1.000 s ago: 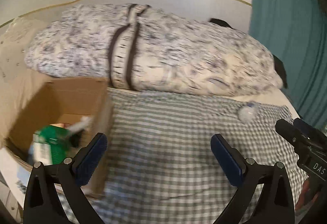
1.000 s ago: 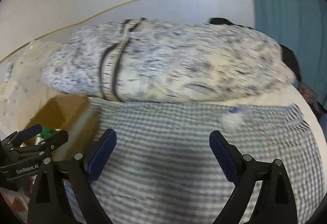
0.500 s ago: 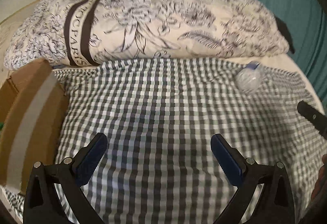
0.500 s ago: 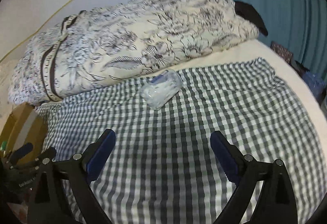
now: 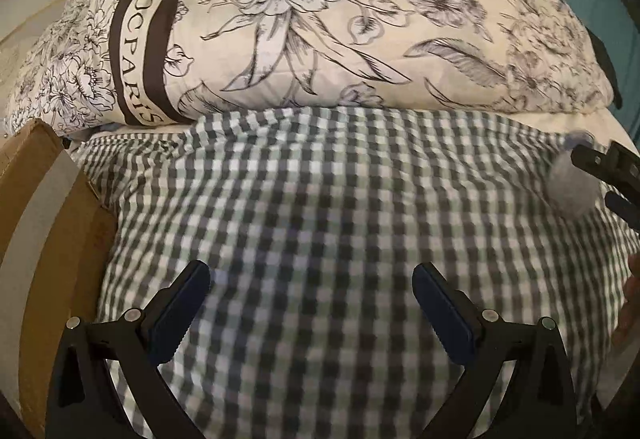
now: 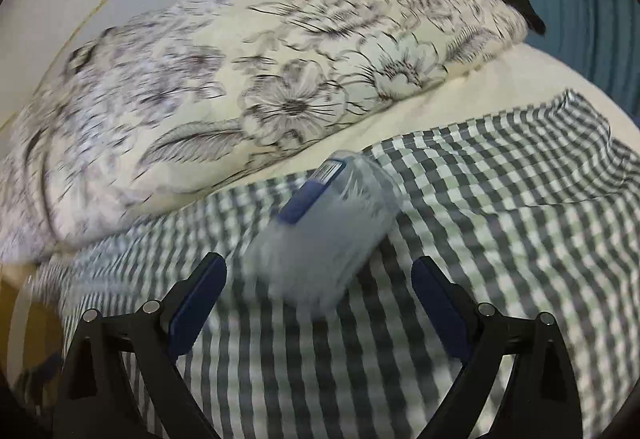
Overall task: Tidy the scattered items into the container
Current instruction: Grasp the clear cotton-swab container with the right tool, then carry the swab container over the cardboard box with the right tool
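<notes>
Floral duvet (image 5: pixel 340 27) bundled at back, checked sheet (image 5: pixel 340 219) in front of it, cardboard box (image 5: pixel 44 223) at left edge. Clear tub (image 6: pixel 324 235) with blue label lies on its side on the sheet, just ahead of right gripper (image 6: pixel 320 291), fingers spread wide. Left gripper (image 5: pixel 312 299) spread too, over bare sheet, gripping nothing.

Cream floral-print quilted bedding roll (image 5: pixel 320 19) at the head of the bed: its dark-edged woven band (image 5: pixel 140 51) carries capitals reading "OCPARIS", cut off above. Clear plastic container (image 6: pixel 324 239): barcode label (image 6: pixel 331 170), digits illegible.
</notes>
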`<state>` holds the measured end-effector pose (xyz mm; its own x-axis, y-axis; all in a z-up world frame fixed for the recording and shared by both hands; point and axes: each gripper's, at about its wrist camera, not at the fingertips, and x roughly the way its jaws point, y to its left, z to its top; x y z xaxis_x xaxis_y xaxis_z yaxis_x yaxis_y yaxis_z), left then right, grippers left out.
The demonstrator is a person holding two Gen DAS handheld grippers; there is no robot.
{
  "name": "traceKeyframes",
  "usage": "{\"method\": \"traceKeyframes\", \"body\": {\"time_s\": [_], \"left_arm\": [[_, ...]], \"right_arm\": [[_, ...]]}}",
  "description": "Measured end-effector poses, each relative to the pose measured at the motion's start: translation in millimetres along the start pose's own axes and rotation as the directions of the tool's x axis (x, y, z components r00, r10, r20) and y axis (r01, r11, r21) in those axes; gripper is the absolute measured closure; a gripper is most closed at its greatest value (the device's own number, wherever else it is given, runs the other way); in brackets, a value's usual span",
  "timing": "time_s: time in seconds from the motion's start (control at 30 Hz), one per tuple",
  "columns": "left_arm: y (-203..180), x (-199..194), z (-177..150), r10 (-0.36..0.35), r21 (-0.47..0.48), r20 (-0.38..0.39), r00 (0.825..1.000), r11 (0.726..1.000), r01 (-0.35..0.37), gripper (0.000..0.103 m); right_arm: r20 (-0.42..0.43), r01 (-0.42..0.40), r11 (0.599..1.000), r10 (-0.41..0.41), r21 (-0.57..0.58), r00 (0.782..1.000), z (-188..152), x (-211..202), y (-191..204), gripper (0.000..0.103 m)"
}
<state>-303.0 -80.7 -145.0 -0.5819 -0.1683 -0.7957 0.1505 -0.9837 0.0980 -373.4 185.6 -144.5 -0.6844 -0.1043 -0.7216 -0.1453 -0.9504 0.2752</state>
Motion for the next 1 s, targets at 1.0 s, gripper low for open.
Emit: {"method": "traceKeyframes", "body": {"time_s": [1.0], "left_arm": [[117.9,-173.5,-39.7,0.044,-0.137,0.119,0.992,0.990,-0.027,0.000]], "right_arm": [[-0.177,-0.246,0.957,0.218,-0.155,0.960,-103.0,-152.6,59.0,0.040]]}}
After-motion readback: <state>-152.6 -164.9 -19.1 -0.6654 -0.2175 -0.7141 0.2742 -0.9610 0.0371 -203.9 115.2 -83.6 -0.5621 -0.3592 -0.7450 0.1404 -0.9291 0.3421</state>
